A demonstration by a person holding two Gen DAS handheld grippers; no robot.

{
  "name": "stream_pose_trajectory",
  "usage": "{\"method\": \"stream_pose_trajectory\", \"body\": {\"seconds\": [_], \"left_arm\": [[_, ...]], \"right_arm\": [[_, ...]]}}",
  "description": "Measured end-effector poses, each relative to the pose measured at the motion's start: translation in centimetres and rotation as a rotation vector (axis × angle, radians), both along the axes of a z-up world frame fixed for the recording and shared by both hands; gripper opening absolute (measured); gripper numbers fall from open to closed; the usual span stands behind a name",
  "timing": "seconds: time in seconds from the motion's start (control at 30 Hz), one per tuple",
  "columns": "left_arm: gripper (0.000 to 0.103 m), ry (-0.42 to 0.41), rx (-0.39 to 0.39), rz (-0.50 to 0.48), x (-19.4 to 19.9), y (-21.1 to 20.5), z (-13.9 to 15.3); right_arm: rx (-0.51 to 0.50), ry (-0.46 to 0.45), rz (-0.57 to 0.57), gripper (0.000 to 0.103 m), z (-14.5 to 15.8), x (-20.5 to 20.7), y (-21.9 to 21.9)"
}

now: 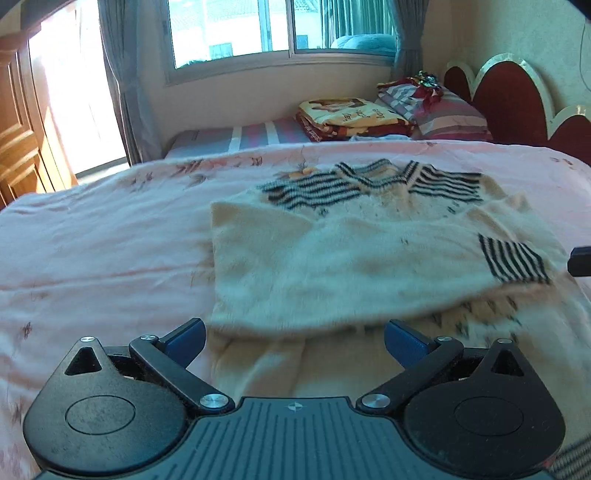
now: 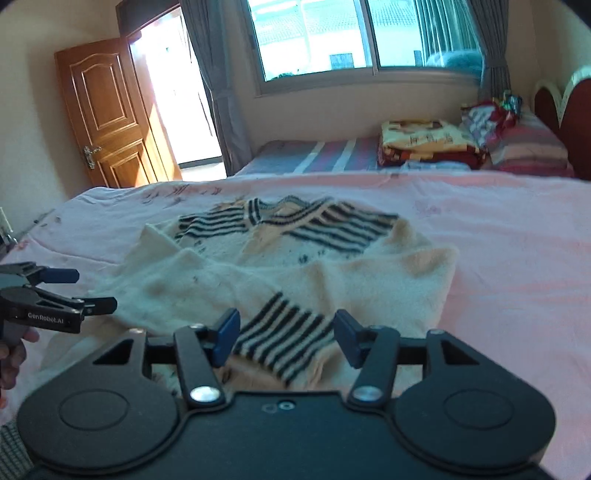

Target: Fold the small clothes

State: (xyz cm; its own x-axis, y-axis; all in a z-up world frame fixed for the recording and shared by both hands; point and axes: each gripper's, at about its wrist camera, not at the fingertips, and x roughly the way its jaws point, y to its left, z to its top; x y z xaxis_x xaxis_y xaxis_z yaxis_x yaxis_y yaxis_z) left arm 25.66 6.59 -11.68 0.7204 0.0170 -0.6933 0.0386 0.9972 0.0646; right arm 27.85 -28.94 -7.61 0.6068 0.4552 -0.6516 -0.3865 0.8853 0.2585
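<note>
Both grippers point down over the sweater (image 1: 369, 254) on the bed (image 1: 92, 240). The left gripper (image 1: 294, 338) is wide apart and empty. The right gripper (image 2: 286, 338), at lower centre, is apart around the striped cuff (image 2: 284, 343).

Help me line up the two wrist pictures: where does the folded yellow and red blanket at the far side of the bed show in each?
Left wrist view: the blanket lies upper right of centre, beside the striped pillow.
Right wrist view: the blanket lies upper right, nearer the right edge.
Shared landmark: the window above the bed.
</note>
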Motion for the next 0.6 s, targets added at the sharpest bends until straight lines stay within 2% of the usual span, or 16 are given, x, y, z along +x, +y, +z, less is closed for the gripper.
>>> {"method": "stream_pose_trajectory", "body": {"seconds": [0.03, 0.1, 0.2, 0.3, 0.37, 0.47, 0.5, 0.53, 0.6], "left_arm": [[0.082, 0.018, -0.032, 0.003, -2.0, 1.0, 0.0], [0.062, 0.093, -0.143, 0.056, -5.5, 3.4, -0.5], [0.062, 0.171, -0.293, 0.111, -10.4, 6.2, -1.8], [0.062, 0.211, -0.484, 0.118, -14.2, 7.5, -2.7], [0.062, 0.233, -0.54, 0.09, -15.9, 7.1, -3.3], [0.062, 0.249, -0.625, 0.058, -16.7, 6.5, -3.9], [0.058, 0.254, -0.658, 0.046, -16.7, 6.4, -4.1], [0.039, 0.262, -0.693, 0.036, -16.6, 6.3, -4.5], [0.027, 0.292, -0.746, 0.036, -16.2, 6.1, -5.8]], "right_arm": [[0.05, 0.053, -0.003, 0.056, -0.4, -1.8, -1.5], [0.107, 0.145, -0.036, 0.056, -1.4, -5.3, -4.1], [0.195, 0.279, -0.12, 0.052, -3.1, -10.4, -6.5], [0.296, 0.346, -0.195, 0.051, -3.9, -14.3, -7.6], [0.375, 0.391, -0.247, 0.051, -4.5, -16.1, -8.0], [0.509, 0.477, -0.25, 0.051, -6.0, -17.4, -7.3], [0.532, 0.487, -0.25, 0.051, -6.3, -17.5, -6.9], [0.55, 0.492, -0.255, 0.051, -6.6, -17.5, -6.5], [0.579, 0.5, -0.261, 0.051, -6.9, -17.2, -5.7]]}}
